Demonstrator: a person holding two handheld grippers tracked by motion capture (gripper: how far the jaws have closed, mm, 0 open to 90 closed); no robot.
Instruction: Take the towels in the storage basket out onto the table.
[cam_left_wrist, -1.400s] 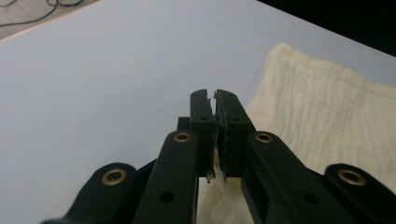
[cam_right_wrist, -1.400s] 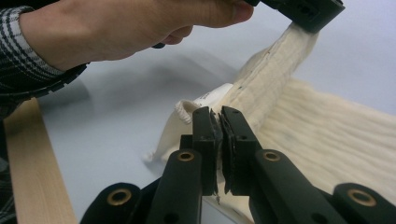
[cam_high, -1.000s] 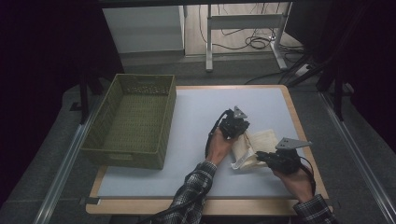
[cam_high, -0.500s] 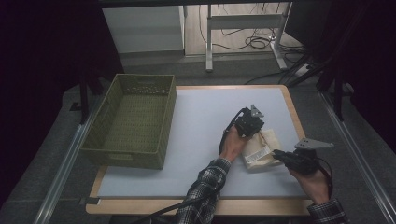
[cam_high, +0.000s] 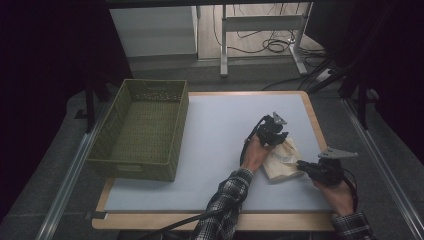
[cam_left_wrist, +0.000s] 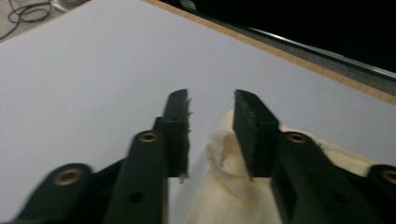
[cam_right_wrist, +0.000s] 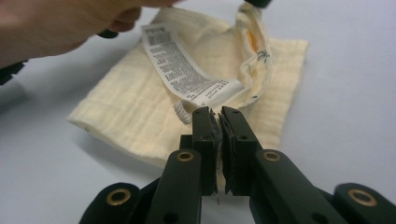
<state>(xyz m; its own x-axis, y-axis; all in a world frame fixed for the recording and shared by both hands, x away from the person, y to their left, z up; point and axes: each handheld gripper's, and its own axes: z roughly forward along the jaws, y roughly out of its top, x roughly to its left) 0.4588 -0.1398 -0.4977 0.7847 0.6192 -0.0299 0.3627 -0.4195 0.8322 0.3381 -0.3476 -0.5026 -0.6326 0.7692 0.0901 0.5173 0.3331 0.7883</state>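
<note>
A folded cream cloth (cam_high: 281, 161) lies on the white mat (cam_high: 215, 130) at the right. My left gripper (cam_high: 278, 140) is at its far edge. Its jaws have just been opening and stand apart (cam_left_wrist: 211, 100), with a raised fold of the cloth (cam_left_wrist: 224, 182) between them, not pressed. My right gripper (cam_high: 300, 164) is at the cloth's near right edge. In the right gripper view its jaws are shut (cam_right_wrist: 215, 112), tips over the cloth (cam_right_wrist: 130, 116) just below a printed label (cam_right_wrist: 187, 70). Whether fabric is pinched there I cannot tell.
A green woven basket (cam_high: 132, 167) stands on the left part of the table. The wooden table edge (cam_high: 312, 120) runs close to the right of the cloth. The person's left hand (cam_right_wrist: 56, 23) shows beside the cloth. Cables lie on the floor beyond the table.
Both grippers and the cloth have shifted to the right across the mat. The left gripper's jaws have come apart over the cloth's far edge.
</note>
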